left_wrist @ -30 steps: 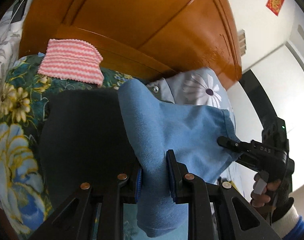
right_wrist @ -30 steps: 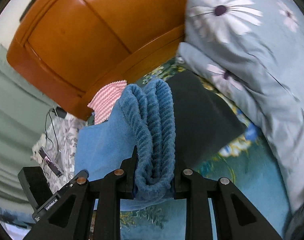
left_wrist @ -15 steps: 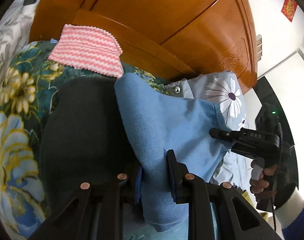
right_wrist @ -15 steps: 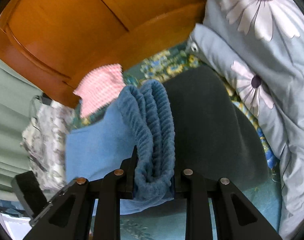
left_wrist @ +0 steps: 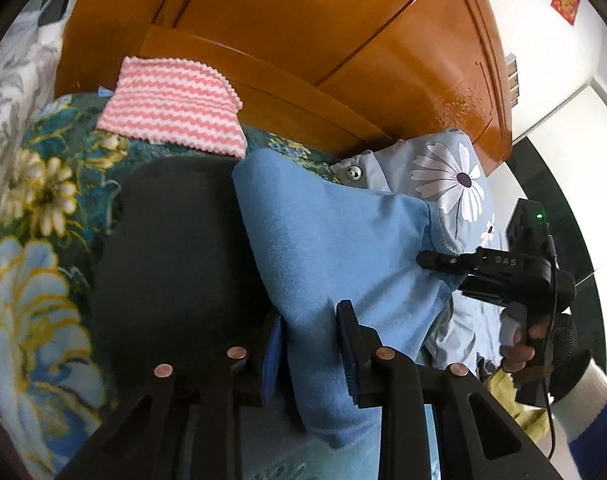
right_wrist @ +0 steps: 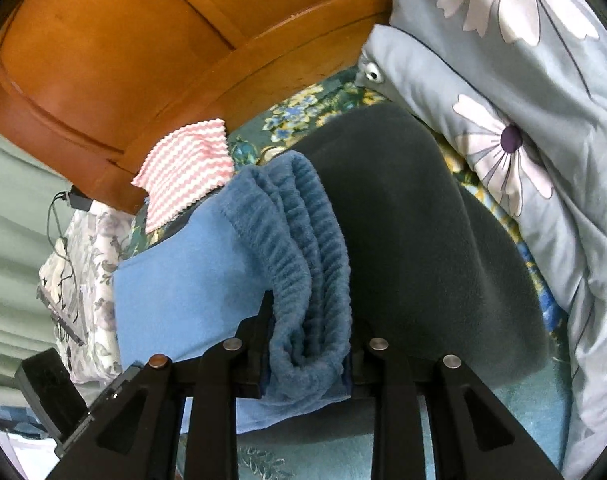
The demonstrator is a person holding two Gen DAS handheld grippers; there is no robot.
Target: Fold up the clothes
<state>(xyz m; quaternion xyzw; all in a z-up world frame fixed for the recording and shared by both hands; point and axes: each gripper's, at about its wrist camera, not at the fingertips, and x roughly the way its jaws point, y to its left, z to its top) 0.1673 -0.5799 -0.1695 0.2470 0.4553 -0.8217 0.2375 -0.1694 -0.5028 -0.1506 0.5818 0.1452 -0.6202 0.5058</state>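
Note:
A blue cloth hangs stretched between both grippers above a dark grey cloth that lies flat on the floral bedspread. My left gripper is shut on one smooth edge of the blue cloth. My right gripper is shut on a bunched, ribbed corner of the blue cloth, over the dark grey cloth. The right gripper also shows in the left wrist view, pinching the far corner.
A folded pink-and-white zigzag cloth lies by the wooden headboard. A pale blue daisy-print quilt is heaped on the right. A grey floral pillow with cables lies at the left.
Both grippers have carried the blue cloth a little farther over the dark grey cloth toward the headboard. The grips have not changed.

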